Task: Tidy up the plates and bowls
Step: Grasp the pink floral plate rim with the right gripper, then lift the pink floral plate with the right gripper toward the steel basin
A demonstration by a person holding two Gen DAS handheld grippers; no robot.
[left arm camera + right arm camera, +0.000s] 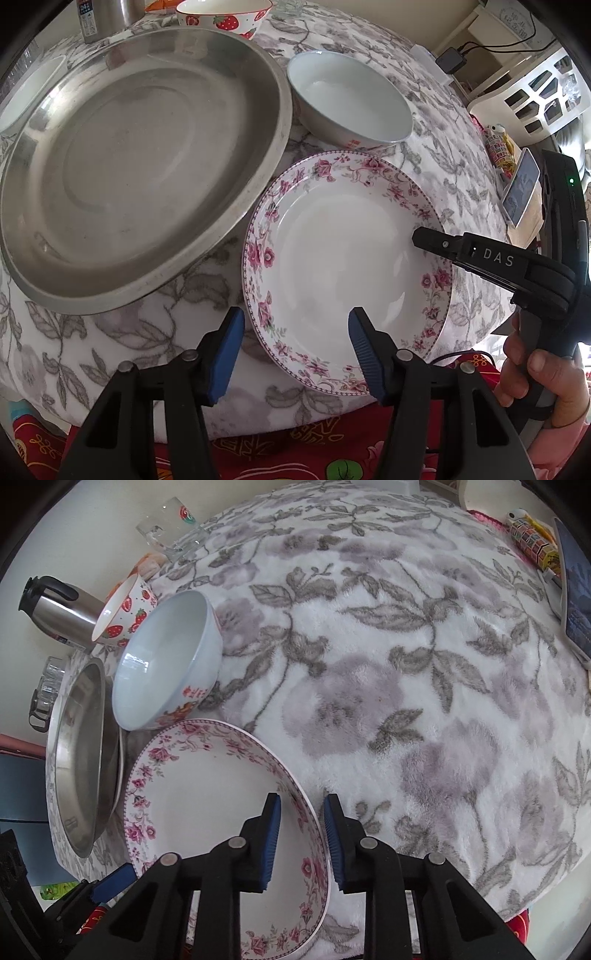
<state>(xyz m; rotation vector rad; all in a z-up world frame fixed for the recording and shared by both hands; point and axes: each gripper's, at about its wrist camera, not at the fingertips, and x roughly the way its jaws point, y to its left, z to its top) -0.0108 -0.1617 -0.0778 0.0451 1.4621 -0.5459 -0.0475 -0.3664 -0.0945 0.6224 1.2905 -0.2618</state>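
A white plate with a pink floral rim [343,266] lies on the flowered tablecloth, also in the right wrist view [207,794]. My right gripper [302,840] straddles the plate's right rim, one pad inside and one outside, with a gap to the rim; it shows from the side in the left wrist view [424,238]. My left gripper [295,354] is open over the plate's near-left edge, empty. A large steel basin [136,158] sits left of the plate. A plain white bowl [351,99] stands behind the plate. A strawberry bowl [225,14] is at the back.
A steel thermos [59,609], glass cups [173,528] and a glass mug [44,690] stand at the table's far side. Another white bowl [29,92] sits left of the basin. A phone [521,184] and a white basket [543,88] are at the right.
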